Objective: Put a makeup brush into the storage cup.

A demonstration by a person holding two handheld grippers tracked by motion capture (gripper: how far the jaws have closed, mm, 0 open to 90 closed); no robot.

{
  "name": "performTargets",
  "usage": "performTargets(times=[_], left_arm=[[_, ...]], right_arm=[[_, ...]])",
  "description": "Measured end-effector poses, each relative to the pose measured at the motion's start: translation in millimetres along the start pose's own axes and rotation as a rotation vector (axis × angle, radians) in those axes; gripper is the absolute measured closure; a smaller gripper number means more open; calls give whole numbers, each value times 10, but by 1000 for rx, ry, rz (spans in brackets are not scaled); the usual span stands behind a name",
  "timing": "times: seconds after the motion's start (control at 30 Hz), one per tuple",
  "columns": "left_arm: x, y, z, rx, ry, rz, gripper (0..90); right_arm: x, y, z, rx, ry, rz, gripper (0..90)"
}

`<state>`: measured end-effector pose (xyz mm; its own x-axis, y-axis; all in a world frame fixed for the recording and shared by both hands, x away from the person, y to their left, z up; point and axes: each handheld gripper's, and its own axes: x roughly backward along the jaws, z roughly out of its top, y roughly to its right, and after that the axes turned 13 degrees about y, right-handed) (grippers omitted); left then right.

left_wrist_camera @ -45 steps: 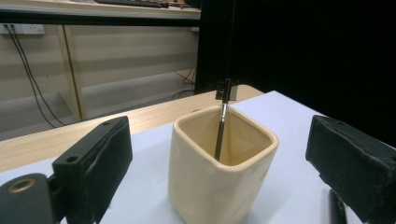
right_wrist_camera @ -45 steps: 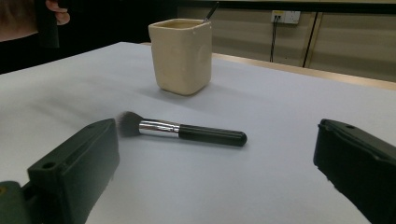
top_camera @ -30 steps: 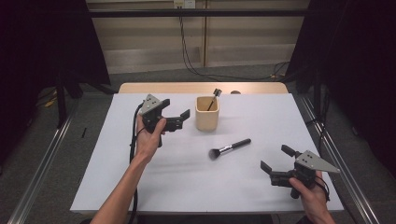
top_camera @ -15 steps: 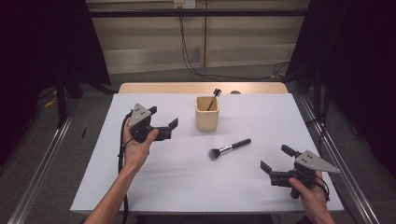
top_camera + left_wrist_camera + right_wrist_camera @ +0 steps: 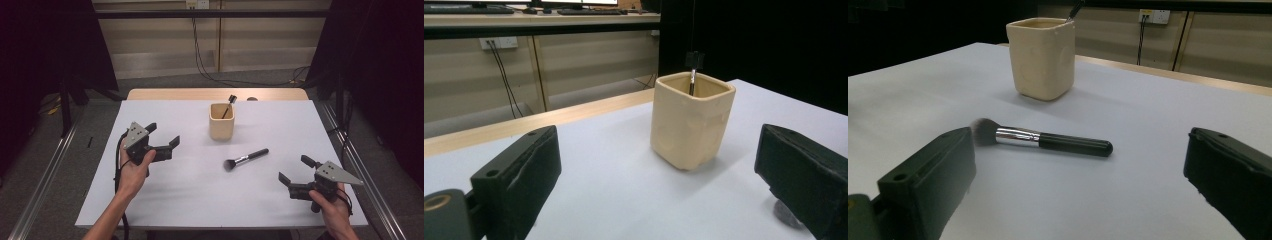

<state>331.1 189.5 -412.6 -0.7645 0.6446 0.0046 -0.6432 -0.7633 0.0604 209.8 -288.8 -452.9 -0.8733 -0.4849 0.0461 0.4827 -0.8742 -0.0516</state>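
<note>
A black-handled makeup brush with a silver ferrule (image 5: 245,159) lies flat mid-bench on the white-topped bench (image 5: 190,200), just in front of a cream square ceramic cup (image 5: 221,121) holding another small brush (image 5: 230,102). The left gripper (image 5: 162,141) hovers left of the cup, jaws released. The right gripper (image 5: 295,171) sits near the front right edge, jaws spread, holding nothing.
</note>
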Motion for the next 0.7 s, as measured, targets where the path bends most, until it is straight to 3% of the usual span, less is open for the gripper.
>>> performTargets(times=[0.23, 0.5, 0.7], left_arm=[[225, -36, -24, 15, 13, 27, 40], [424, -54, -48, -21, 7, 29, 37], [590, -85, -57, 1, 5, 44, 26]], right_arm=[[-1, 1, 0, 1, -1, -3, 0], [-8, -7, -1, 1, -3, -6, 0], [-11, -8, -4, -5, -6, -15, 0]])
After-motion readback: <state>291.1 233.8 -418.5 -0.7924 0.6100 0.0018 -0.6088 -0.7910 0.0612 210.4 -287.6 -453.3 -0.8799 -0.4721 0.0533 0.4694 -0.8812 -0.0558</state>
